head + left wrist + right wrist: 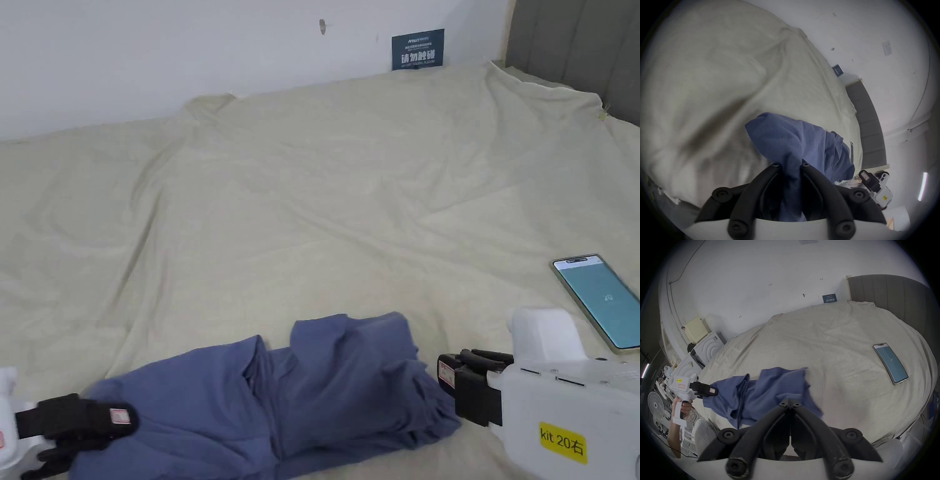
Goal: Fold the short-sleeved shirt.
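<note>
1. Left gripper [790,165] fingers are clamped on a bunch of the blue shirt [300,394], which lies crumpled at the near edge of the bed [325,187].
2. Right gripper [790,404] fingers are closed, seemingly empty, beside the shirt.
3. Pulling with only 1 hold could drag the shirt off the bed.
4. Sleeves and collar are buried in folds.

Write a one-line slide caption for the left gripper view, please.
Left hand-held gripper shut on a bunched blue shirt over a cream bedsheet.
</note>
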